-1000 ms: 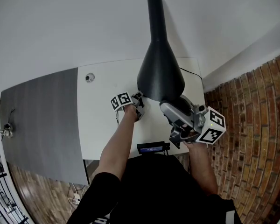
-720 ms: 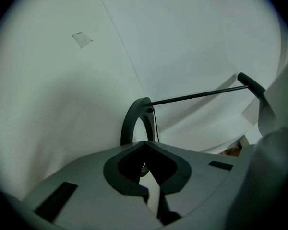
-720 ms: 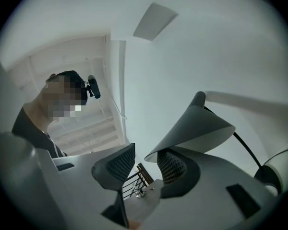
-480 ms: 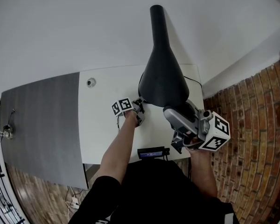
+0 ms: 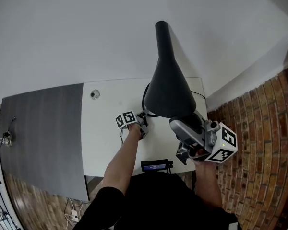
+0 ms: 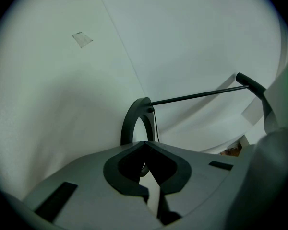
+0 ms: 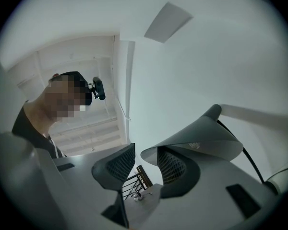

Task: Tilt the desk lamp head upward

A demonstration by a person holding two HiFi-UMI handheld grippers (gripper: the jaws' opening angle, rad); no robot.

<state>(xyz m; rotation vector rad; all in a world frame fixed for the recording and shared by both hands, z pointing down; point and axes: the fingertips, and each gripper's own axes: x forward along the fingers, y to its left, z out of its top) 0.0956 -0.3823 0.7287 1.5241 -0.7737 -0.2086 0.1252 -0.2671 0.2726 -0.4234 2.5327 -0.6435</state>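
Lamp head (image 5: 168, 87) hides right claw (image 7: 142, 160) tips; left claw (image 6: 144, 144) pinches base ring (image 6: 132, 120).

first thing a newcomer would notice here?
The big black cone lamp head fills the middle of the head view, over the white desk. The right gripper sits at its rim, fingers apart; the left gripper is down at the base ring.

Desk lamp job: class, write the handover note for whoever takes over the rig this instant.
Left gripper: shut on the lamp's base ring, which stands on the desk.
Right gripper: open, jaws either side of the lamp head rim, not clamped.
Done: base steadied, rim reached.
Left: probably close on the rim, tilt the head upward, let go.
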